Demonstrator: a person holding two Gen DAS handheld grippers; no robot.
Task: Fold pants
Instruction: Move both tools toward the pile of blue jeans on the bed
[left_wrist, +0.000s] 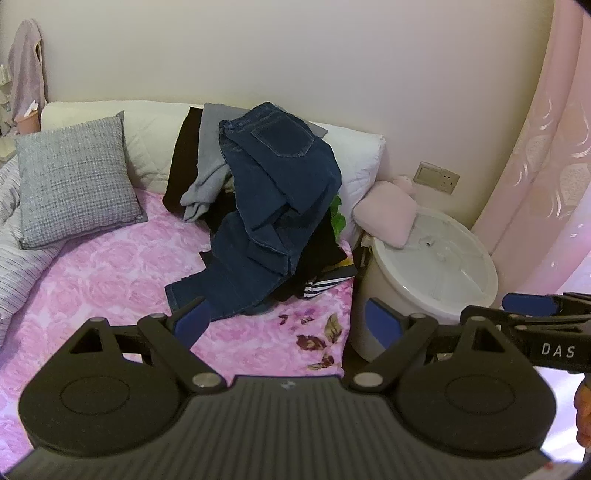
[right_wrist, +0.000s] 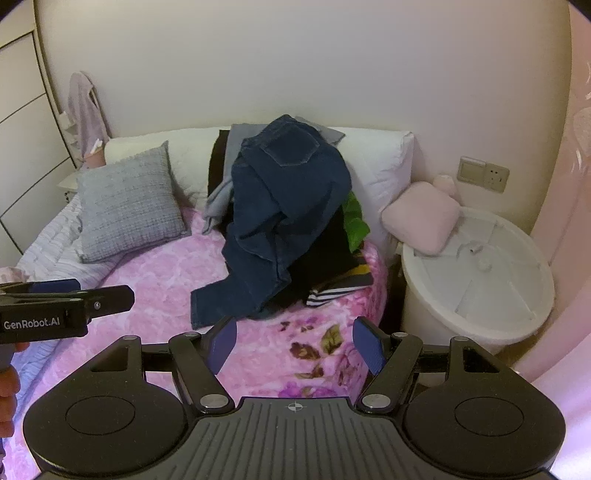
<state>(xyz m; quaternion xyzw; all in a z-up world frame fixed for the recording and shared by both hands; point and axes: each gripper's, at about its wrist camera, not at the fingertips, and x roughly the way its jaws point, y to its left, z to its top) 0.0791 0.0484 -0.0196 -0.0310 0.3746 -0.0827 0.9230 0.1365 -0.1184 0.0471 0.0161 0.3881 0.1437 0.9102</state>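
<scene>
Dark blue jeans (left_wrist: 273, 206) lie crumpled on top of a heap of clothes on the pink floral bed, back pocket up, one leg trailing toward me. The right wrist view shows the same jeans (right_wrist: 288, 206). My left gripper (left_wrist: 288, 321) hovers over the bed's near edge, short of the trailing leg, its blue pads wide apart with nothing between them. My right gripper (right_wrist: 295, 347) stands open too, empty, above the flower print. Each gripper shows at the edge of the other's view: the right gripper (left_wrist: 532, 306) and the left gripper (right_wrist: 74, 291).
Under the jeans lie grey, black, green and striped garments (left_wrist: 325, 280). A grey cushion (left_wrist: 77, 181) and white pillows (left_wrist: 354, 158) sit at the head. A white round tub (left_wrist: 436, 266) with a pink cushion (left_wrist: 388, 218) stands right of the bed. The pink bedspread (left_wrist: 110, 280) lies bare in front.
</scene>
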